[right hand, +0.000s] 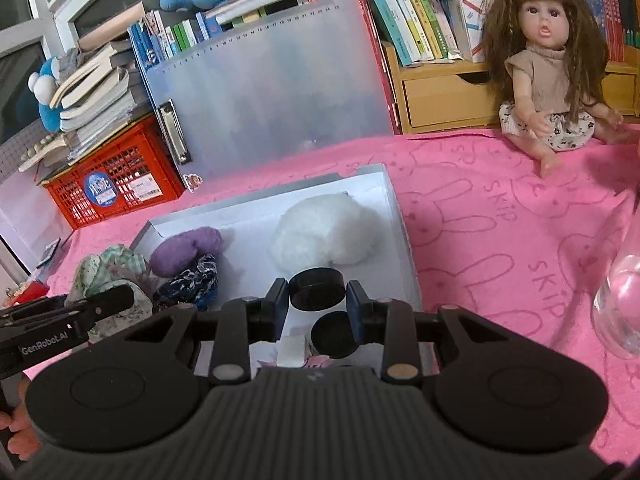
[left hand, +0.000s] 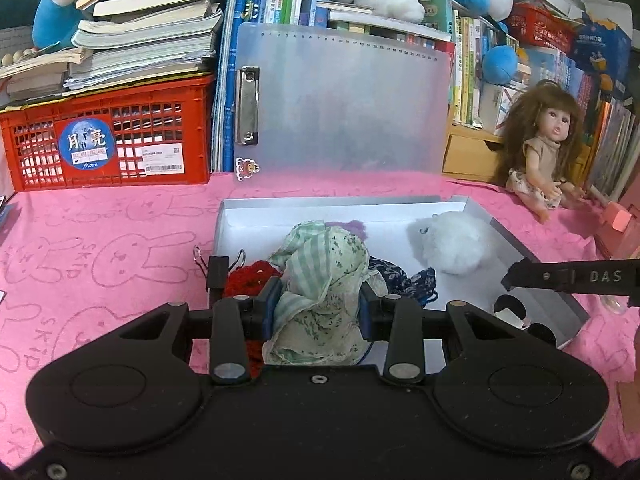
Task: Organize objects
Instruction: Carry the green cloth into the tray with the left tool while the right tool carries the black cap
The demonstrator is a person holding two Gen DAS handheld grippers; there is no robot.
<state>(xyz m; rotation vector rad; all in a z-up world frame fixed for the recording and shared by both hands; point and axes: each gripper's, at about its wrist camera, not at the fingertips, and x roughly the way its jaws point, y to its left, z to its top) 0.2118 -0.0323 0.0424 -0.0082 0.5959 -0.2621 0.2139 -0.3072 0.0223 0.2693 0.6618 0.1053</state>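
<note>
**Doll clothes and small toys going into the white box**

Doll clothes are the load in hand: the left hand-held gripper [left hand: 320, 312] is clamped on a bundle of green-striped floral fabric [left hand: 324, 280], its blue pads pressing the cloth from both sides, just above the near left corner of the shallow white box [left hand: 540, 276]. The box lies on the pink, rabbit-printed tabletop [left hand: 120, 240], and already holds a white fluffy toy [right hand: 326, 232], a purple woolly piece [right hand: 188, 248], a dark blue patterned cloth [right hand: 192, 280] and a red knitted item [left hand: 248, 280] by its left wall.

The right hand-held gripper [right hand: 318, 312] is nearly closed over the box's near right end, with a white item bearing two round black caps [right hand: 320, 304] between its fingers. The pads look to be pressing it, so I judge it held, though the contact is partly hidden.

Both hands seem to be at the placing step. Next, each should lower its load onto bare box floor and open: the fabric beside the red knit, the capped item in front of the fluffy toy, clear of the box wall. A doll [right hand: 548, 76] sits well apart by the bookshelf, and a clear glass vessel [right hand: 620, 300] stands near the right hand, worth avoiding.
</note>
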